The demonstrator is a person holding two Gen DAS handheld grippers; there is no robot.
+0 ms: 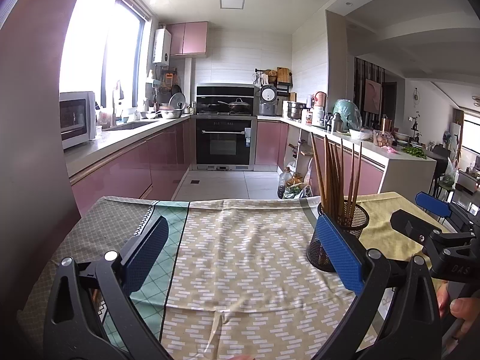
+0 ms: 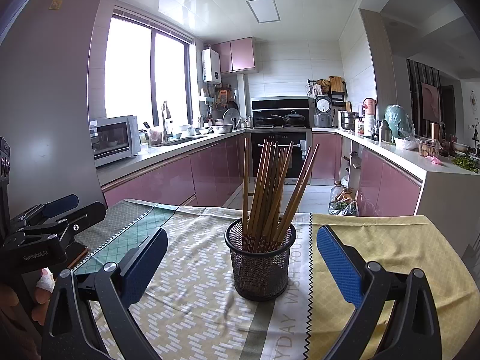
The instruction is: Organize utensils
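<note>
Black wire-mesh holder [image 2: 260,262] stands upright on my cloth-covered table [image 2: 192,285], brown chopsticks [image 2: 270,192] fanned inside. My right claw [image 2: 241,265] gapes wide around it, touching nothing. My left claw [image 1: 240,253] spreads empty, holder by its right pad.

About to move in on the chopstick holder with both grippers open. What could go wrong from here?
1. The chopsticks stand tall and splayed in the light mesh holder; a bump could tip it.
2. The tablecloth is wrinkled, so the holder may drag or snag.
3. The left gripper and right gripper sit close together and might collide.
</note>
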